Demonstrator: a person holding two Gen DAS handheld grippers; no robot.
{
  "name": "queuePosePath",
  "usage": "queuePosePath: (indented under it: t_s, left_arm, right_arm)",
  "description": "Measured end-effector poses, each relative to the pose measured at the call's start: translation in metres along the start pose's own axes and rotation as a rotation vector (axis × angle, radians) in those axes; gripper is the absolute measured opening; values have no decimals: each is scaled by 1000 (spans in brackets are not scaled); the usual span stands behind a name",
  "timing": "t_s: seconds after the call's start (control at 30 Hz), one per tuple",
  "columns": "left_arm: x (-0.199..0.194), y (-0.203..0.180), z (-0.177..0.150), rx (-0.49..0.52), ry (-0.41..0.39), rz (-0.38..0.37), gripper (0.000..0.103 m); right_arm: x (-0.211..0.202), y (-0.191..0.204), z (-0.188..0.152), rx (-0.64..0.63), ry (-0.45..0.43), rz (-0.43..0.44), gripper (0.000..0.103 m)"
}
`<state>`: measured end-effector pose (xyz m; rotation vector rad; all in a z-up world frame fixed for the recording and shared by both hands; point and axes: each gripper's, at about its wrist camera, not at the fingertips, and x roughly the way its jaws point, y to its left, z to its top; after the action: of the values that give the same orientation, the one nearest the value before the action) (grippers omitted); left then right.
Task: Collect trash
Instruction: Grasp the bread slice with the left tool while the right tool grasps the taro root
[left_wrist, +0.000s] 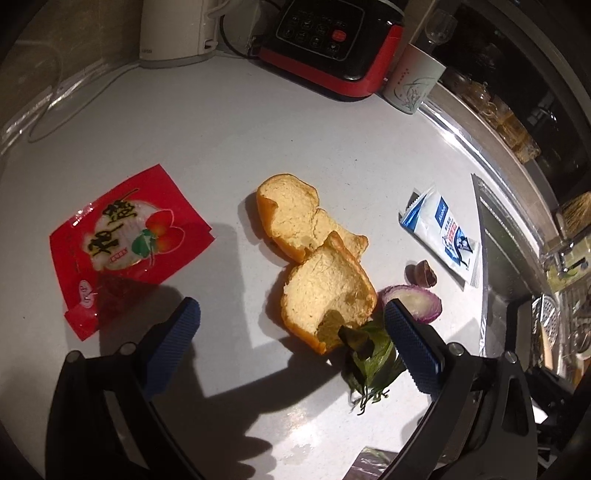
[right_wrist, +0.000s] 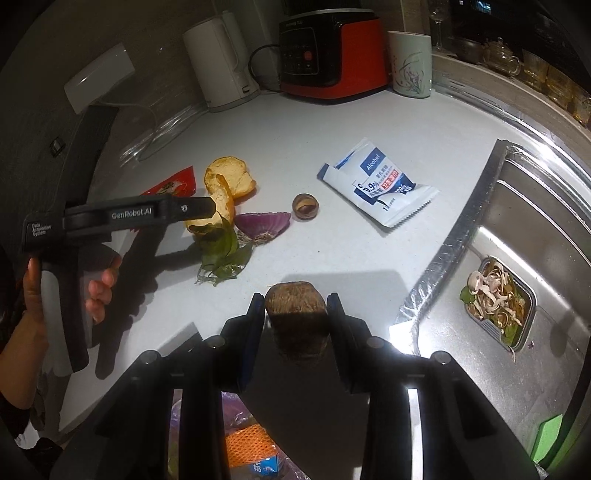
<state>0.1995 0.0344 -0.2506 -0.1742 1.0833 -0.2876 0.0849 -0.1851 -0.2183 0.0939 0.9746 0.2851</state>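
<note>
The right hand-held gripper (right_wrist: 295, 314) is clamped on a brown husk (right_wrist: 295, 314); the left hand-held gripper (left_wrist: 291, 328), jaws apart, has orange peel (left_wrist: 314, 266), leaves (left_wrist: 369, 362), an onion piece (left_wrist: 417, 302) and wrappers (left_wrist: 125, 236) ahead, uncollected on the desk (left_wrist: 258, 147).

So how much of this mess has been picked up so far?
Some scraps already sit in the sink tray. The right claw is gripping a brown chunk. The left claw hangs open over the orange peel. Red wrapper, wipe packet, onion piece and leaves remain.
</note>
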Motion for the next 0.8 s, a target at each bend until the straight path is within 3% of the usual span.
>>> queuePosePath:
  t_s: [0.03,0.1,0.13,0.2,0.37,0.67,0.8]
  left_arm:
    - [2,3,2,-28,7,-17,93]
    - [6,7,5,-65,28,-45,71]
    - [6,7,7,-76,23,-44,69]
    - [7,8,8,-89,43,-71,47]
    - [10,3,7,-83,59,-70,13]
    - [12,3,8,-72,52,-62,9]
    - [12,3,8,-68,50,-61,8]
  right_arm:
    - [-2,-2,-1,5,-2,-3,35]
    - [-5,-4,-2,18,-11,0,34]
    - [-7,-5,-2,22,-14,2,34]
    - [-11,-6,-2,24,-23,-3,34]
    - [-13,-7,1,18,-30,-7,34]
    - [2,11,-5,-44,17,52,34]
    - [9,33,-13,-135,29,60,53]
